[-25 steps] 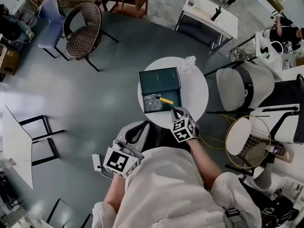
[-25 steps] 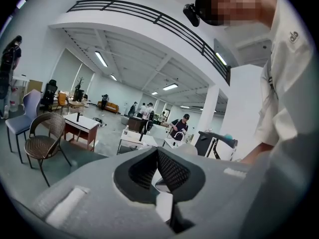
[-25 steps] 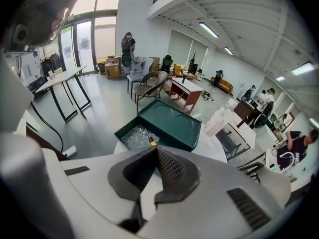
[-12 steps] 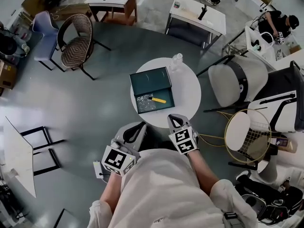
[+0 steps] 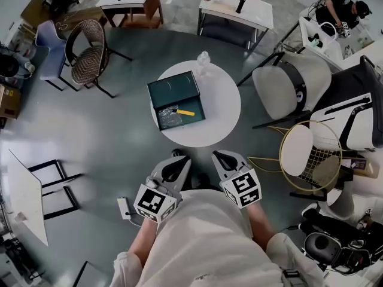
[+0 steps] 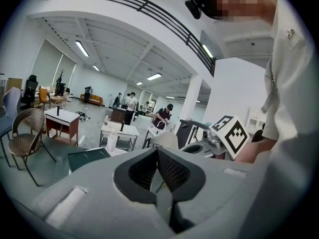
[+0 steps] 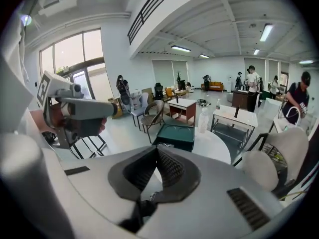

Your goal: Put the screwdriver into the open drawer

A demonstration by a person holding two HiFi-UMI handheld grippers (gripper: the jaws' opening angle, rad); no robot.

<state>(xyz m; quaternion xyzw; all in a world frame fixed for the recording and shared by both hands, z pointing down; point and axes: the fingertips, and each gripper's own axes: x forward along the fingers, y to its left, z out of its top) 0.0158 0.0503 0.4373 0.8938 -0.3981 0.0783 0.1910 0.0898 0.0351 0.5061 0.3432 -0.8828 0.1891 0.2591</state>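
The screwdriver (image 5: 184,112), with a yellow handle, lies inside the open drawer (image 5: 170,119) of a dark green box (image 5: 175,89) on the round white table (image 5: 221,109). Crumpled clear plastic lies beside it in the drawer. Both grippers hang off the table's near edge, close to my body. My left gripper (image 5: 179,158) is shut and empty, with its jaws meeting in the left gripper view (image 6: 157,153). My right gripper (image 5: 218,155) is also shut on nothing, as its own view shows (image 7: 157,152). The green box (image 7: 175,136) stands ahead of it.
A clear water bottle (image 5: 203,60) stands at the table's far rim. A wicker chair (image 5: 87,55) is at far left, a grey padded chair (image 5: 293,88) at right and a round wire chair (image 5: 308,157) nearer right. White tables (image 5: 234,5) stand behind.
My right gripper has drawn back from the drawer's front edge to my body. The screwdriver stays lying in the drawer. The left gripper has barely moved.
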